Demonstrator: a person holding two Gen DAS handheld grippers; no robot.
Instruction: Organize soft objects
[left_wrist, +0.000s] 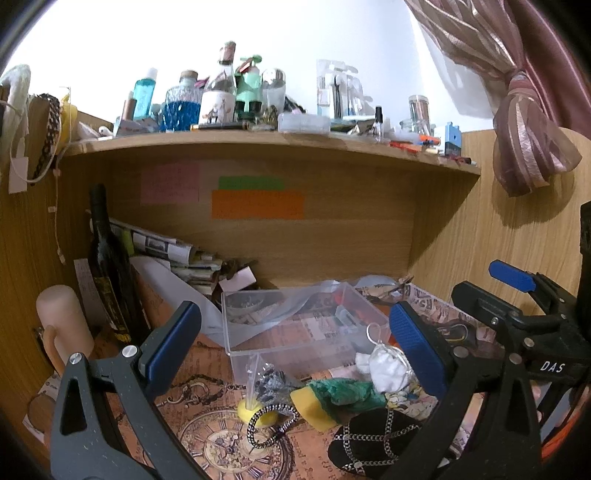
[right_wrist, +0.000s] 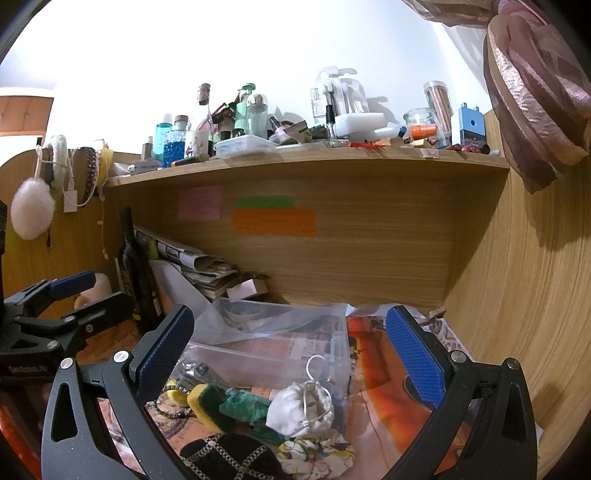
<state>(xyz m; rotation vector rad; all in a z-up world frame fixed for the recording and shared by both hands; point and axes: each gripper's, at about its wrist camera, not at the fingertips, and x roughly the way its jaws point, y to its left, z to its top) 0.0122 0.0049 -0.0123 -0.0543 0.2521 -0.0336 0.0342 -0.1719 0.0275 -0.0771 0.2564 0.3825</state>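
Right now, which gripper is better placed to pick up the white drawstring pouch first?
Probably the right gripper. Its open fingers frame the white drawstring pouch almost centrally, just ahead. From the left gripper, also open, the pouch sits off-centre, close to its right-hand finger, so it would need to shift sideways.

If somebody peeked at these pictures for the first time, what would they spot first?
Probably the two open grippers, left gripper and right gripper, framing a heap of soft things on the desk: a white drawstring pouch, a yellow-and-green sponge and a black chain-trimmed pouch. Behind them sits a clear plastic box, and higher up a shelf crowded with bottles.
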